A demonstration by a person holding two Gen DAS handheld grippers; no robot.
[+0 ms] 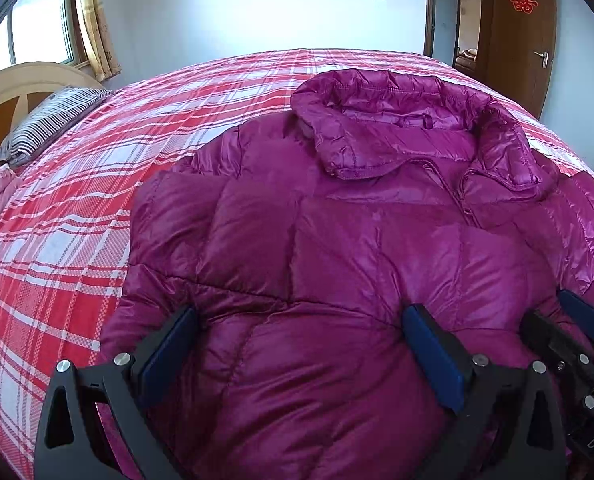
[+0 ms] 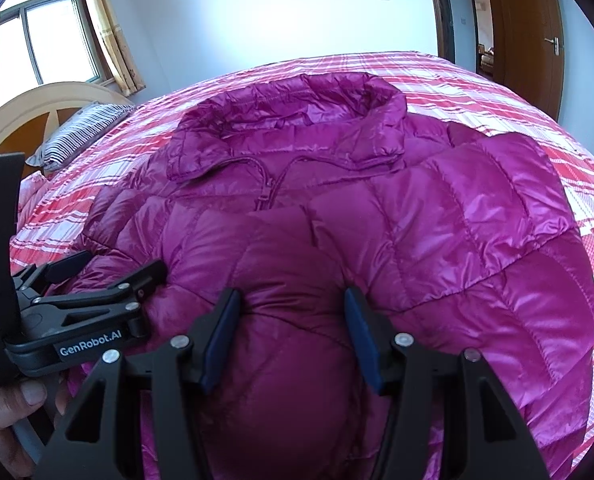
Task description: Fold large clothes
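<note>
Jacket (image 1: 337, 240) is lying on the bed (image 1: 77, 220), collar pointing away; both the left hand-held gripper (image 1: 297, 344) and right hand-held gripper (image 2: 291, 336) are straddling its near hem, spread wide, gripping nothing.

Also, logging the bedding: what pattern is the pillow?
Dark-and-white narrow stripes; the pillow shows best in the left wrist view.

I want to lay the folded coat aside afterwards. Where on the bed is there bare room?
Bare plaid sheet lies left of the purple down jacket, between it and the striped pillow. More shows beyond the collar and right of the jacket. The near edge is crowded: both hand-held grippers, left and right, straddle the hem.
</note>
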